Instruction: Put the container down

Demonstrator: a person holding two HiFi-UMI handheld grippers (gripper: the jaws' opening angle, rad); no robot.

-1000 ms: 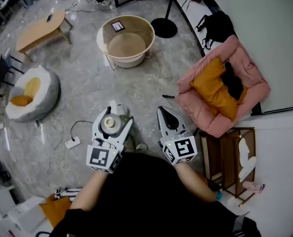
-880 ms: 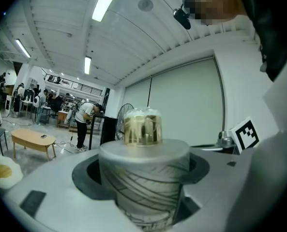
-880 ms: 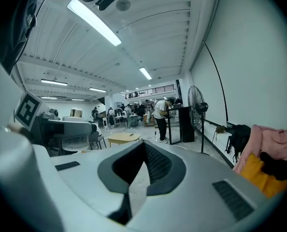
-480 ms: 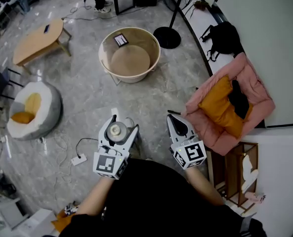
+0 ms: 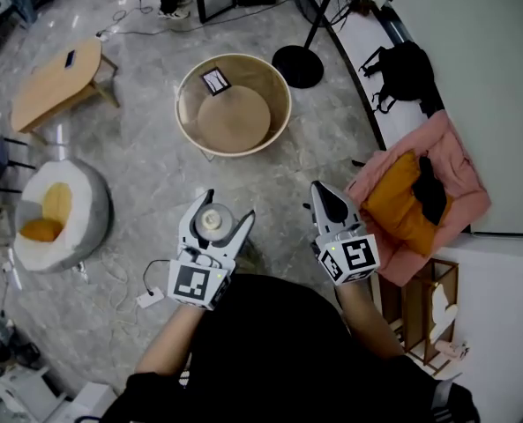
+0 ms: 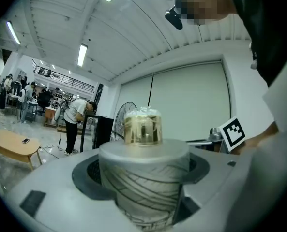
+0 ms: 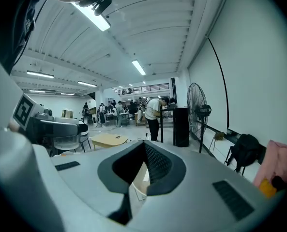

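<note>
The left gripper (image 5: 215,211) jaws pinch the container (image 6: 143,178) by its grey body and hold it upright above the floor. A gold-tinted cap (image 6: 142,127) closes its top, so its contents cannot be seen. The right gripper (image 5: 325,192) jaws are pressed together, with nothing between them. A round tub (image 5: 287,113) on the floor holds a card (image 5: 215,80).

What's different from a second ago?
The person has stepped forward, so the round tub is nearer. Nothing was picked up or let go: the left tongs still grip the container, and the right tongs stay shut and empty.
</note>
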